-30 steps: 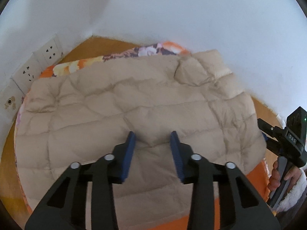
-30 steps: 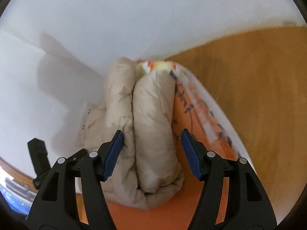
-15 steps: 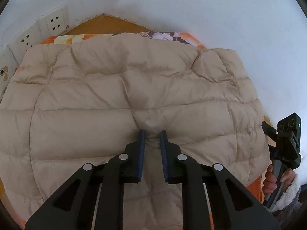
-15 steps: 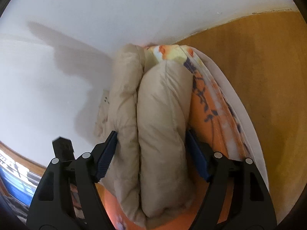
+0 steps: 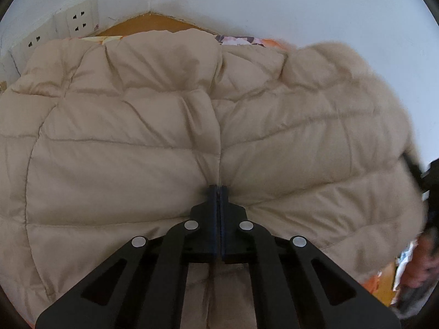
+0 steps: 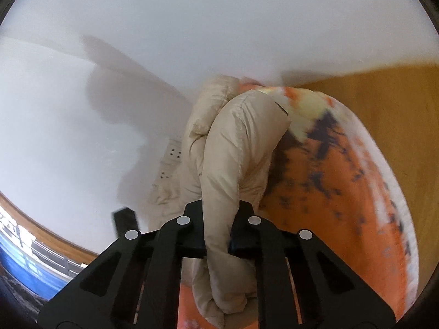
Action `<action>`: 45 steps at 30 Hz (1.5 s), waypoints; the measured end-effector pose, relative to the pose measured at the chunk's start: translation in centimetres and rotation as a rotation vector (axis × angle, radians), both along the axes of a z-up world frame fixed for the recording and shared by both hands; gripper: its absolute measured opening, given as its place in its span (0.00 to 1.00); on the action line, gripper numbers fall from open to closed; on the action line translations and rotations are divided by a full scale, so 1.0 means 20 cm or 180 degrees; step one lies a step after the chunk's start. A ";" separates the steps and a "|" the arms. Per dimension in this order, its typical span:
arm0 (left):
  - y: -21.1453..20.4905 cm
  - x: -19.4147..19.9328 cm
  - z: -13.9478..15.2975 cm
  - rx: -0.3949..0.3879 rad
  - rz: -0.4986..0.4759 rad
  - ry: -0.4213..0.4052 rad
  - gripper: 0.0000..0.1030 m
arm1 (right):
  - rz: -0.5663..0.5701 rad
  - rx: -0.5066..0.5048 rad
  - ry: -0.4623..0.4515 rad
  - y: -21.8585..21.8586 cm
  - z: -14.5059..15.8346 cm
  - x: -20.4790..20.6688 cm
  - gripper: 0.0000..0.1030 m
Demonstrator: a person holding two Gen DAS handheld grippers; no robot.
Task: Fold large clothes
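Note:
A beige quilted down jacket (image 5: 153, 126) lies spread on an orange flowered cloth (image 6: 343, 186) and fills the left wrist view. My left gripper (image 5: 218, 192) is shut on a pinch of the jacket's fabric near its middle seam. In the right wrist view the jacket's folded edge (image 6: 238, 142) stands up as thick rolls. My right gripper (image 6: 218, 227) is shut on the nearer roll, which bulges above and below the jaws. The right gripper also shows blurred at the right edge of the left wrist view (image 5: 428, 192).
White walls stand close behind the jacket, with wall sockets (image 5: 79, 20) at the upper left of the left wrist view. A wooden surface (image 6: 384, 101) lies under the orange cloth. A blue object (image 6: 22, 257) sits at the lower left of the right wrist view.
Both grippers moved in onto the jacket and closed. The left one went from open to shut on the fabric; the right one closed around the folded roll, which now lifts.

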State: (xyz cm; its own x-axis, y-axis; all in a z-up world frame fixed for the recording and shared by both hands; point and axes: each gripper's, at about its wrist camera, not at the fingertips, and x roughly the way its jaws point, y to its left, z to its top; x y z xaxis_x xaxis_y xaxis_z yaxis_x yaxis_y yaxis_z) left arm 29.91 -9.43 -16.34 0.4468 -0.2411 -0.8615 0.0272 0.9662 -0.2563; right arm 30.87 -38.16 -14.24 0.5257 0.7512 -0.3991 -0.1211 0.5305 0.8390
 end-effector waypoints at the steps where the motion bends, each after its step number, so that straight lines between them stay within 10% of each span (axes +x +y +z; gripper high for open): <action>1: -0.01 0.00 -0.01 0.0035 -0.0008 -0.0028 0.01 | 0.0026 -0.0033 -0.0013 0.05 0.07 0.00 0.11; 14: 0.09 -0.06 -0.04 -0.0480 0.0310 -0.0051 0.00 | 0.0286 -0.0811 -0.0200 0.75 0.55 -0.13 0.11; 21: 0.63 -0.51 0.34 -0.0485 0.0867 -0.0392 0.02 | 0.0049 -0.1201 -0.0266 0.92 0.62 -0.20 0.11; 24: 0.98 -0.59 0.19 -0.0408 0.1491 -0.0161 0.00 | -0.0120 -0.1344 -0.0270 1.00 0.61 -0.23 0.11; 27: 1.09 -0.55 -0.13 -0.0624 0.1458 0.0322 0.00 | -0.0283 -0.1796 -0.0461 1.15 0.63 -0.28 0.11; 40: 1.07 -0.47 -0.19 -0.0981 0.0861 0.0146 0.00 | 0.0084 -0.2161 -0.0239 1.97 0.17 -0.36 0.15; 45: 1.28 -0.66 -0.26 -0.1630 0.1108 0.0332 0.00 | 0.0215 -0.2178 -0.0090 2.02 0.07 -0.32 0.15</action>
